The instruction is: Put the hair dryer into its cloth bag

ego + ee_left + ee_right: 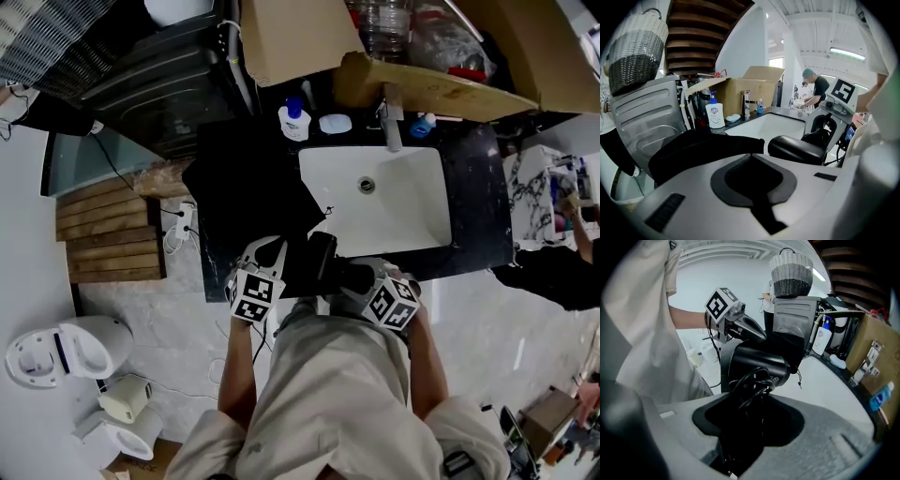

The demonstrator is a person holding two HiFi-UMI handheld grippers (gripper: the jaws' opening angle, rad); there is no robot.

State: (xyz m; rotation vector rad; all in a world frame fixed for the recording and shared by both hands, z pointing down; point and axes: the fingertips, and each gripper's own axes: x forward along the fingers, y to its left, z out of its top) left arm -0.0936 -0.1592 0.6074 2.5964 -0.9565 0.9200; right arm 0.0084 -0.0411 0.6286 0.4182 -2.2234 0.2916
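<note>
Fingers [684, 192] of the left gripper [751, 157] pinch the edge of the one black cloth bag [693, 150]. The right gripper [754, 404] clamps the cord-wrapped handle of the single hair dryer [757, 362], just beside the bag, before the white sink [403, 214].

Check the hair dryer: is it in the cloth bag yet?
Out. The hair dryer shows uncovered beside the cloth bag, held in the right gripper.

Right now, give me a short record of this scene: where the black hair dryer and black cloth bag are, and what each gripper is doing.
dryer: black hair dryer, cord bundled at handle, outside bag
bag: black cloth bag, on black countertop, left of white sink
left gripper: shut on bag's edge
right gripper: shut on dryer's handle
task: dryer not yet bagged
</note>
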